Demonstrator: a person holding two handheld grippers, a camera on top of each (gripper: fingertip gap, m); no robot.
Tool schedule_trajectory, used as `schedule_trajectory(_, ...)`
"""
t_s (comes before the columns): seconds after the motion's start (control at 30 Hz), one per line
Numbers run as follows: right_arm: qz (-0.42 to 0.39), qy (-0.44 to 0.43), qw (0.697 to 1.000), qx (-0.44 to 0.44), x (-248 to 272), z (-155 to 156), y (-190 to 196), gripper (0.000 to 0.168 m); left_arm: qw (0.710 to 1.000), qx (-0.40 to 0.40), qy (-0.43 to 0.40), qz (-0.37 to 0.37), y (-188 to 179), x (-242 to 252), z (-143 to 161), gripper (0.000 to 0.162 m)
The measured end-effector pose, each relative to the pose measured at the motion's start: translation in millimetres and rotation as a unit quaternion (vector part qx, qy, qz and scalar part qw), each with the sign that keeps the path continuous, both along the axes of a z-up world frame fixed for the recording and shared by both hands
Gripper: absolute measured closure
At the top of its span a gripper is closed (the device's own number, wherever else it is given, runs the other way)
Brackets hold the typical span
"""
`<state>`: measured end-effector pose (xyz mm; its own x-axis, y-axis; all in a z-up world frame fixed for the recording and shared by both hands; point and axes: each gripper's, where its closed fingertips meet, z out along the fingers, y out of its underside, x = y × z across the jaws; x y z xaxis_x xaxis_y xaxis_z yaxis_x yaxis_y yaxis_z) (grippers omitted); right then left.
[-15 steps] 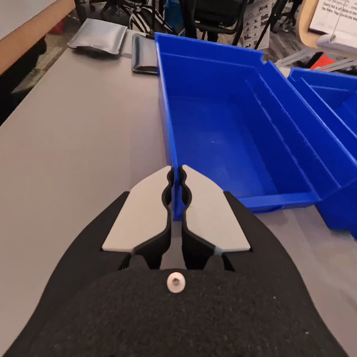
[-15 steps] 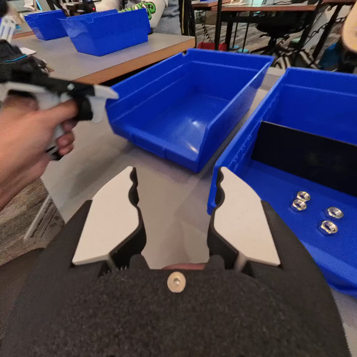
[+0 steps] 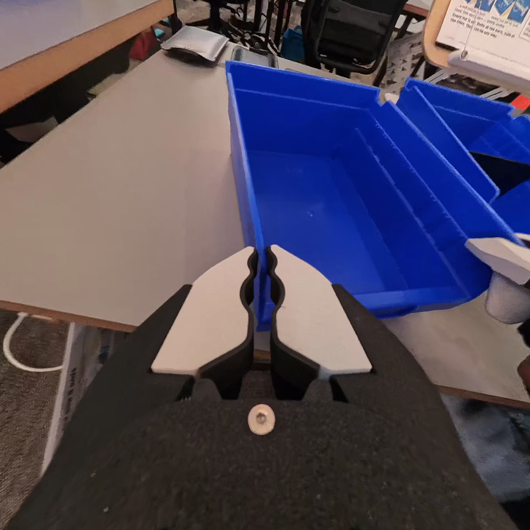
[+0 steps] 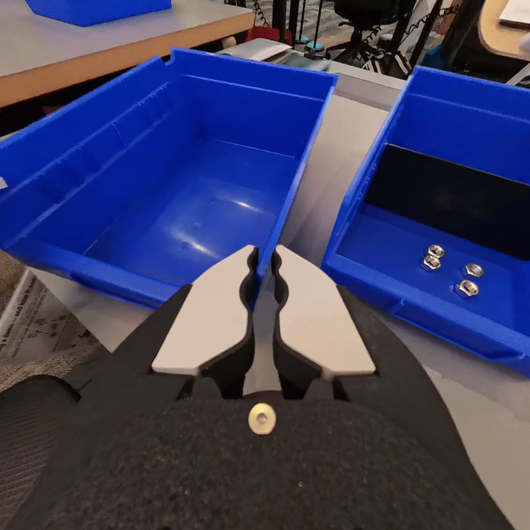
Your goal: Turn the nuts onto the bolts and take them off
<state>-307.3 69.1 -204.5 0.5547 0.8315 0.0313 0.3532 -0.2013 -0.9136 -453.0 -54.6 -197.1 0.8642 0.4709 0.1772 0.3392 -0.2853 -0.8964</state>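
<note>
Right wrist view: right gripper (image 4: 264, 258) pinching bin (image 4: 177, 183) wall | left gripper (image 3: 261, 258) pinching bin too | step: likely moving bin | next: reaching nuts (image 4: 447, 271)

A grey table (image 3: 114, 200) with a wood-coloured edge carries two blue bins side by side, a strip of bare top between them. The left bin (image 4: 160, 183) sits near the front edge; the right bin (image 4: 370, 177) stands just beside it (not touching). At the far end lie a silver pouch (image 3: 195, 43) and a dark pouch (image 3: 252, 56), close together behind the left bin.
</note>
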Motion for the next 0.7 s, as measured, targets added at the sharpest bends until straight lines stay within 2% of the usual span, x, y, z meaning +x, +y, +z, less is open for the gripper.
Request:
schedule_trajectory(0.1,0.003,-0.010,1.000,-0.001,2.6,5.6,4.2,0.162,1.000,0.002,0.014,0.005,-4.5,8.9,2.3,0.157)
schedule_trajectory(0.17,-0.008,0.000,1.000,0.029,7.0,25.7,9.0,0.163,0.999,0.030,0.041,0.001,-4.2,18.0,19.7,0.157)
schedule_trajectory(0.2,-0.014,0.011,0.999,0.051,10.1,41.2,10.8,0.165,0.997,0.048,0.060,-0.002,-4.2,23.5,34.4,0.156)
schedule_trajectory(0.33,-0.013,0.050,0.997,0.049,24.5,95.4,16.8,0.165,0.984,0.107,0.140,0.006,-2.6,43.5,104.0,0.156)
schedule_trajectory(0.47,-0.024,0.131,0.986,0.104,58.5,173.8,24.9,0.165,0.961,0.173,0.215,-0.002,6.7,77.3,191.7,0.156)
schedule_trajectory(0.57,-0.067,0.170,0.969,0.166,112.9,236.2,46.4,0.165,0.947,0.215,0.235,-0.045,40.8,115.7,247.1,0.156)
schedule_trajectory(0.63,-0.110,0.172,0.957,0.205,161.2,266.8,70.8,0.164,0.944,0.223,0.228,-0.090,80.0,150.1,267.2,0.156)
schedule_trajectory(0.7,-0.142,0.170,0.951,0.215,211.4,284.1,99.3,0.164,0.942,0.225,0.217,-0.124,125.5,189.9,276.4,0.157)
